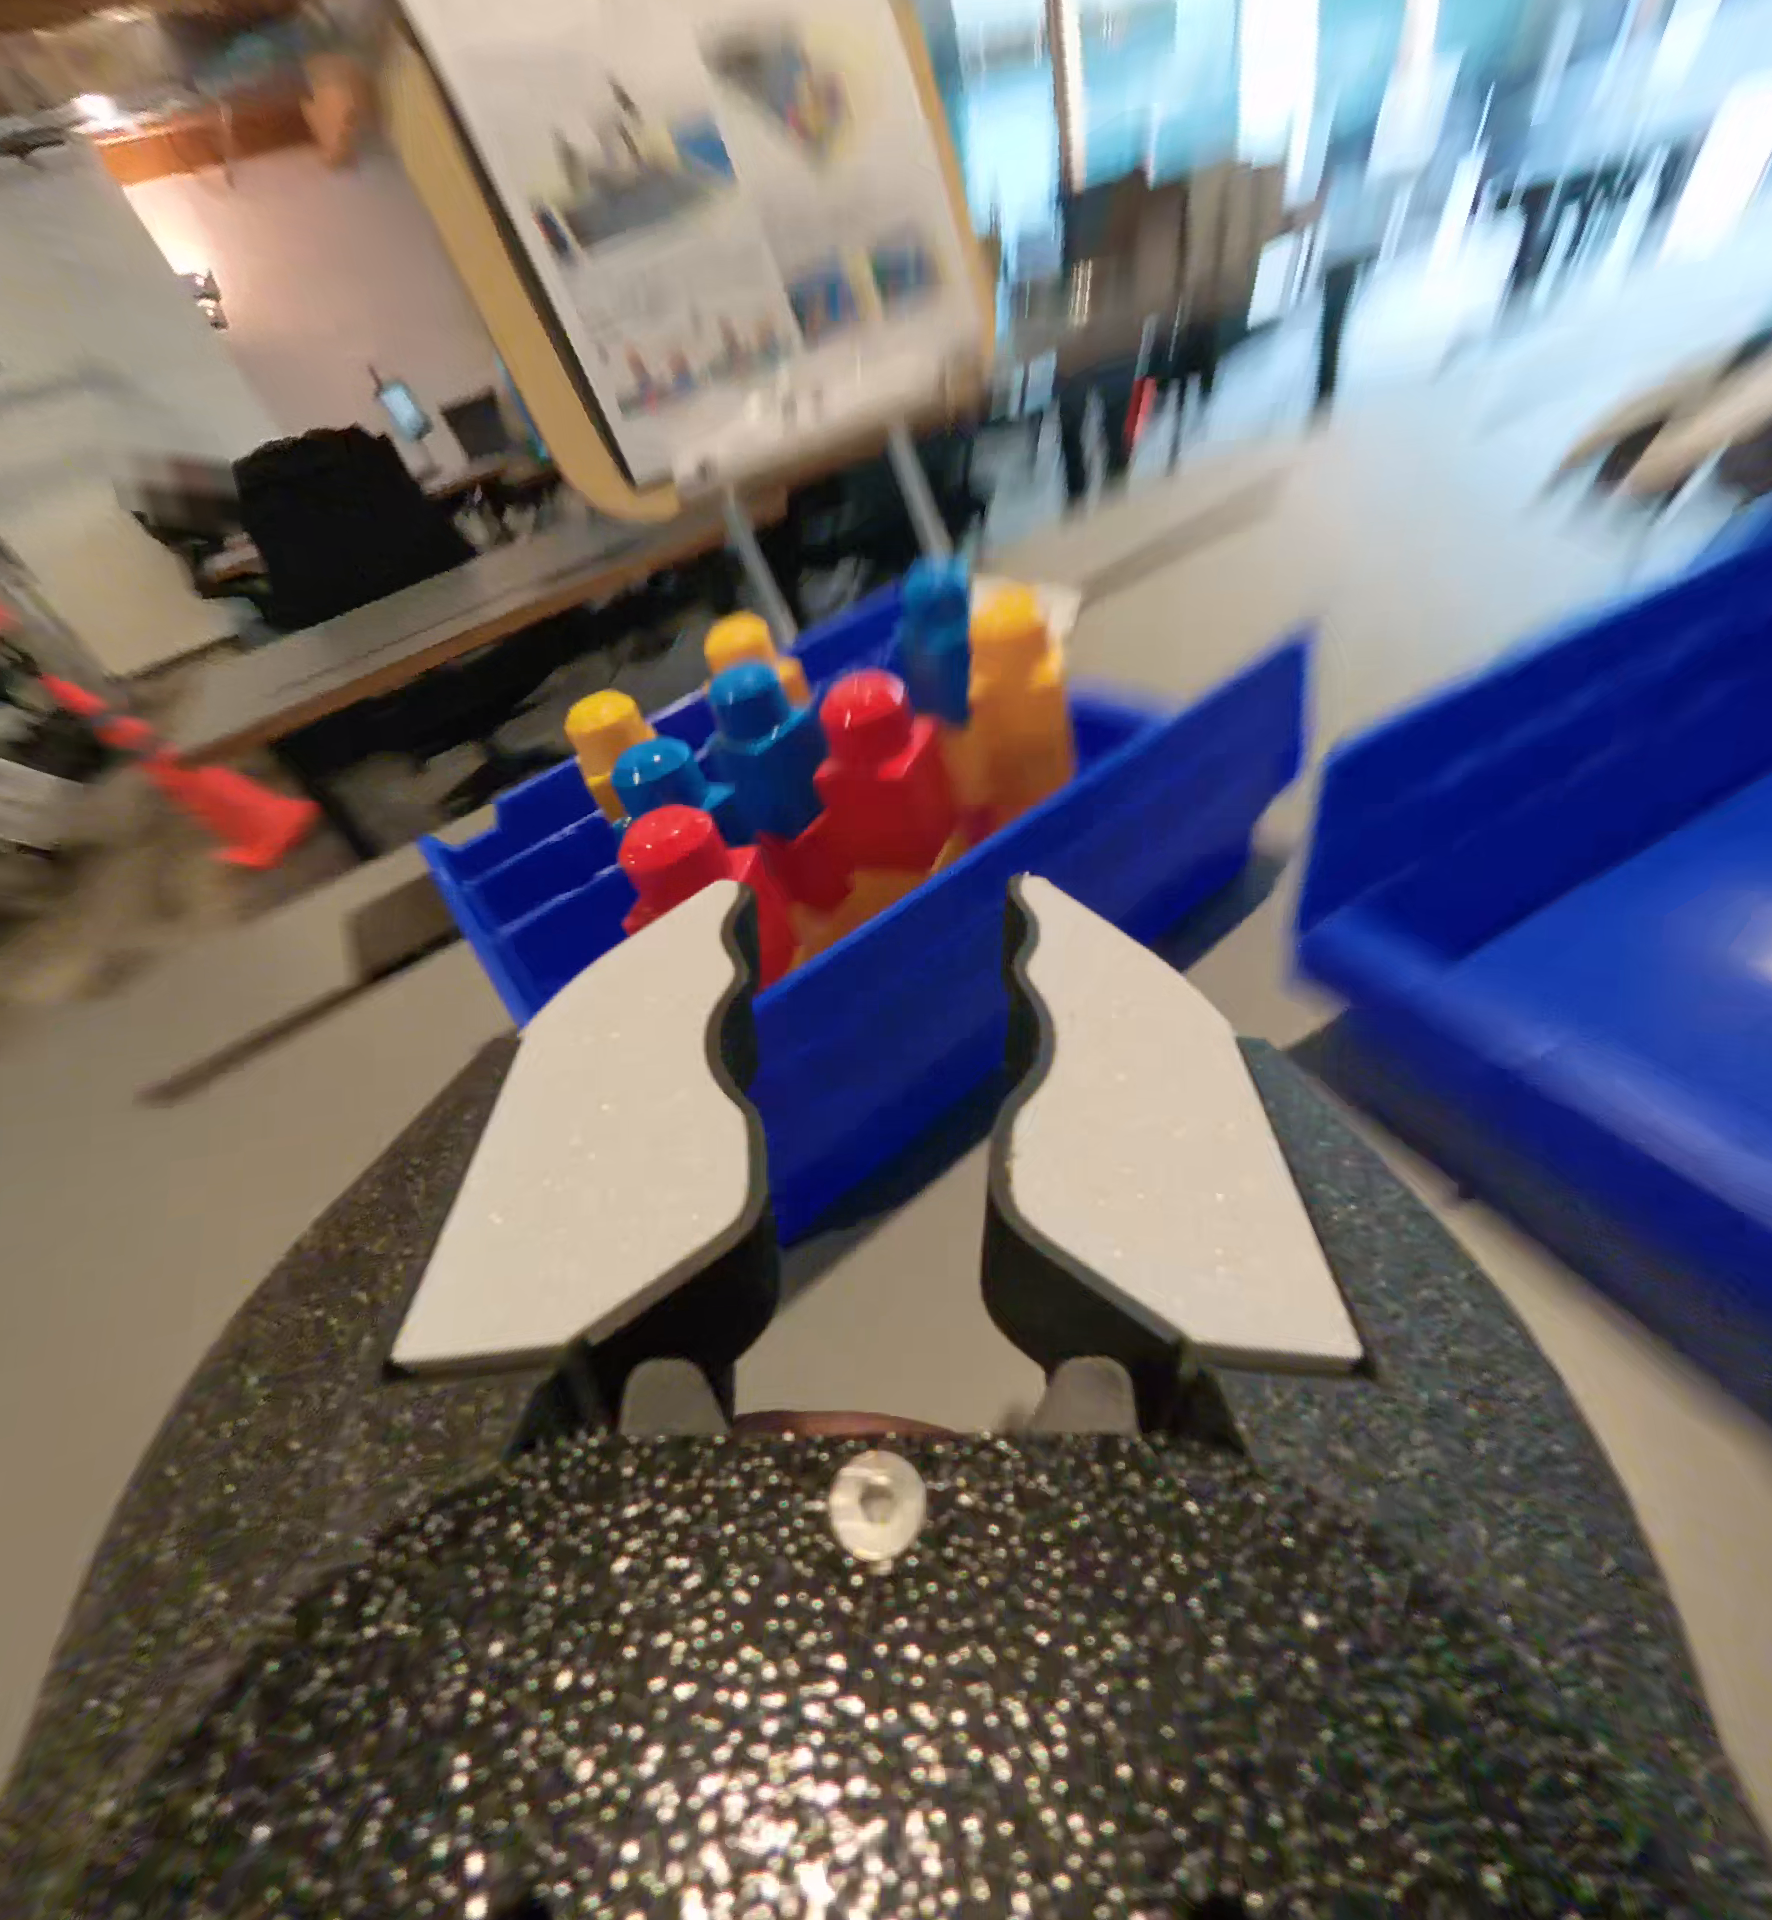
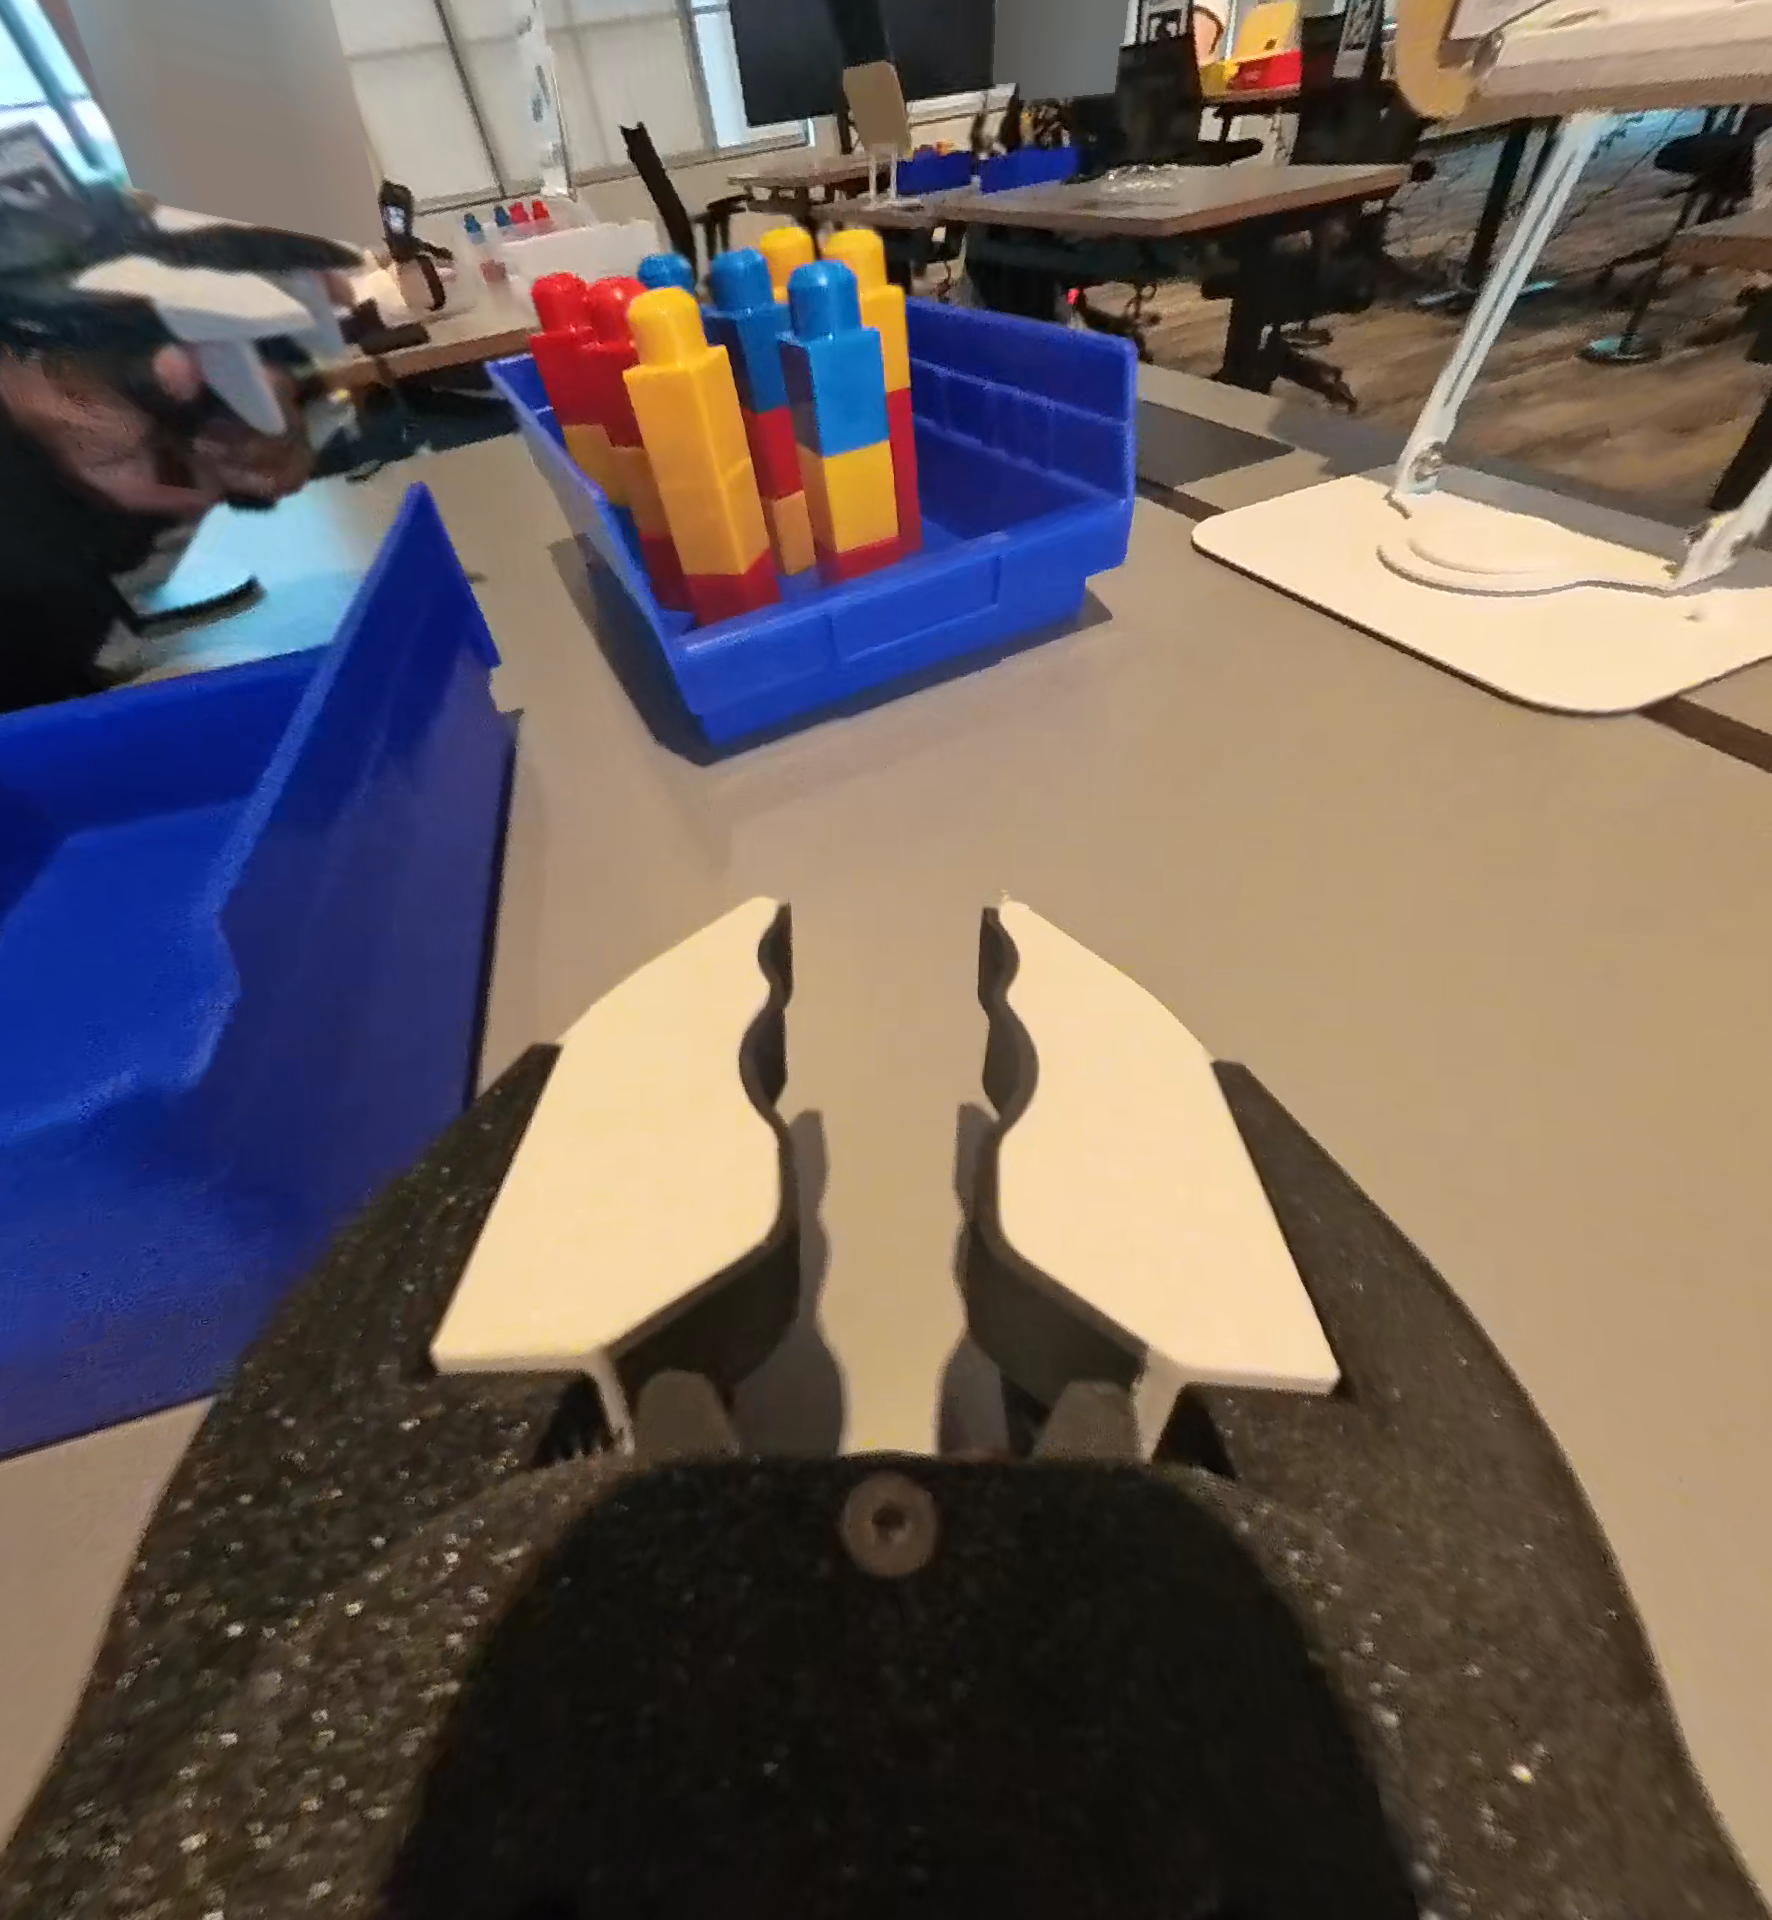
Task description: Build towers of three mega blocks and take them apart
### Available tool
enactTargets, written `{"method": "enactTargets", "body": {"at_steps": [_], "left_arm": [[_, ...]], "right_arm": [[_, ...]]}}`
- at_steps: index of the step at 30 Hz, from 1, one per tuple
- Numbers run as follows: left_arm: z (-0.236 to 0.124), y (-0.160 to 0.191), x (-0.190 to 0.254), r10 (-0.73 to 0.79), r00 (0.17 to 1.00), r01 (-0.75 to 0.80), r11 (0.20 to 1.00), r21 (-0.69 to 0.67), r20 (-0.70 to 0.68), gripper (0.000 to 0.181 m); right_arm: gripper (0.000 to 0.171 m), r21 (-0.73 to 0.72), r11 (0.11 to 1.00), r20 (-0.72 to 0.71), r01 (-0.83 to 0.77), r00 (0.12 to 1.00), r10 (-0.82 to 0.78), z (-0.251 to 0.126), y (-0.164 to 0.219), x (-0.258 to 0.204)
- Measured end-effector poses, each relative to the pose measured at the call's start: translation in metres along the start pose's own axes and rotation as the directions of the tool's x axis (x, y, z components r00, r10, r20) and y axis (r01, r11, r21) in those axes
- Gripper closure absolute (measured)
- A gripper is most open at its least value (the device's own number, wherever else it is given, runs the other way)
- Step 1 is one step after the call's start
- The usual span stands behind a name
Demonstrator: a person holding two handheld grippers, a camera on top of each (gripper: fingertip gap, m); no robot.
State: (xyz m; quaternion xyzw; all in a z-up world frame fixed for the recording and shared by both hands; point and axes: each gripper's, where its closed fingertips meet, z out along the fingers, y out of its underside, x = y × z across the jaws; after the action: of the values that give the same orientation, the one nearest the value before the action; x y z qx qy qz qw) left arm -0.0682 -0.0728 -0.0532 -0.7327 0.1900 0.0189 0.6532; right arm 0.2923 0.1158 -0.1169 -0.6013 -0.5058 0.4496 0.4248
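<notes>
So, on the left wrist view our left tool [image 1: 880, 914] is spread apart with nothing in it, just short of the blue bin [image 1: 975, 997] full of block towers [image 1: 866, 769]; the poster [image 1: 747, 208] behind is too blurred to read. On the right wrist view our right tool [image 2: 884, 935] is also released over the grey surface [image 2: 1277, 935], with the towers upright in that bin, an empty bin [image 2: 186, 935] to the left, and no lettering we can read.

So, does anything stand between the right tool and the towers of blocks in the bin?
Only the bin's low front wall. Bare table lies between the open right tool and the bin, and the towers rise above the wall.
</notes>
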Motion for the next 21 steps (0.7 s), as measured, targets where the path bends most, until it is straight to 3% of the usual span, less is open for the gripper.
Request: {"method": "enactTargets", "body": {"at_steps": [3,7,10,15,21], "left_arm": [[0.023,0.023,-0.006,0.204,0.978,-0.206,0.958,-0.199,-0.030,0.140],[0.038,0.043,-0.024,0.339,0.938,-0.342,0.870,-0.356,-0.073,0.151],[0.039,0.055,-0.028,0.392,0.907,-0.419,0.803,-0.425,-0.153,0.169],[0.034,0.056,-0.033,0.379,0.890,-0.456,0.765,-0.455,-0.254,0.172],[0.022,0.069,-0.066,0.375,0.887,-0.461,0.696,-0.550,-0.270,0.172]], "right_arm": [[0.137,-0.001,1.000,-0.004,0.012,1.000,-0.012,-0.005,0.002,-0.006],[0.137,-0.050,0.997,-0.008,0.055,0.998,-0.055,0.000,0.008,-0.010],[0.137,-0.083,0.993,-0.012,0.089,0.996,-0.090,0.004,0.012,-0.013],[0.138,-0.086,0.992,-0.017,0.093,0.995,-0.095,0.004,0.013,-0.014],[0.139,-0.072,0.994,-0.015,0.086,0.996,-0.087,0.001,0.012,-0.018]]}}
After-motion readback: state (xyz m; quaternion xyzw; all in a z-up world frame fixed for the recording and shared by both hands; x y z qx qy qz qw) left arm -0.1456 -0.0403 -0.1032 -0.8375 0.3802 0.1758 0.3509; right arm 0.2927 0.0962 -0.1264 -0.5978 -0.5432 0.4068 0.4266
